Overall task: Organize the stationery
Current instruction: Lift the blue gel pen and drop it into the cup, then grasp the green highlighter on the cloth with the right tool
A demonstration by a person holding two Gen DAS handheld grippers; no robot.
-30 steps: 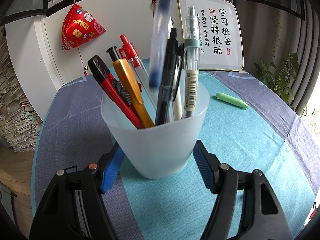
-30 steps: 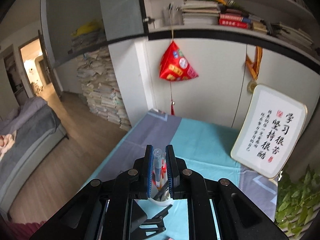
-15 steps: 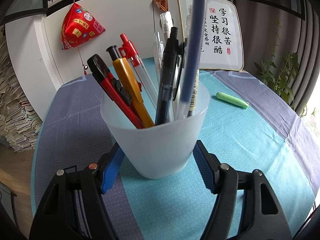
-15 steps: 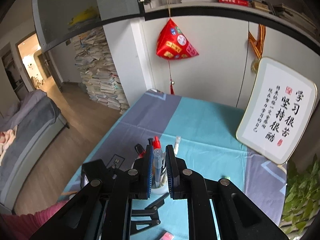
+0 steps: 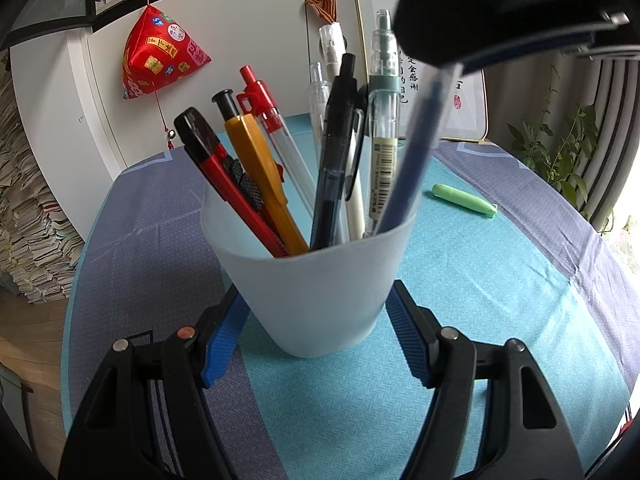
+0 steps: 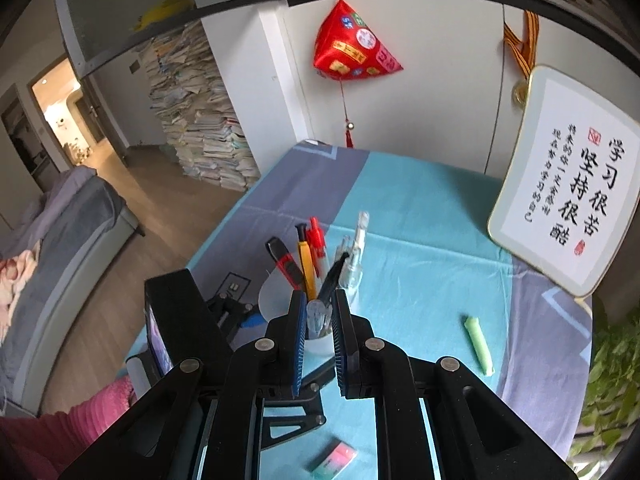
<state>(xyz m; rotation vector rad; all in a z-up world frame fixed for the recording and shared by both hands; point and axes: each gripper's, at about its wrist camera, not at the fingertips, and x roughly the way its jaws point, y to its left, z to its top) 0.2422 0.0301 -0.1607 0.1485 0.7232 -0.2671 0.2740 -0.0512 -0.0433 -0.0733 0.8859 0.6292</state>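
A frosted white cup (image 5: 320,280) stands on the table with several pens and a red utility knife (image 5: 224,184) in it. My left gripper (image 5: 316,332) has its blue pads on both sides of the cup's base. A blue pen (image 5: 412,160) leans in the cup at the right side. My right gripper (image 6: 318,316) hovers above the cup (image 6: 276,300), its jaws slightly parted around the top of the blue pen (image 6: 314,312). It also shows at the top right of the left wrist view (image 5: 520,32).
A green highlighter (image 5: 464,200) lies on the teal cloth to the right of the cup; it also shows in the right wrist view (image 6: 478,344). A framed calligraphy board (image 6: 564,208) leans at the back right. A small colourful eraser (image 6: 334,460) lies near the front. A plant (image 5: 560,152) stands right.
My right gripper has lowered the blue pen into the cup and come down close over it. Its jaws have opened a little. The left gripper and cup have not moved.
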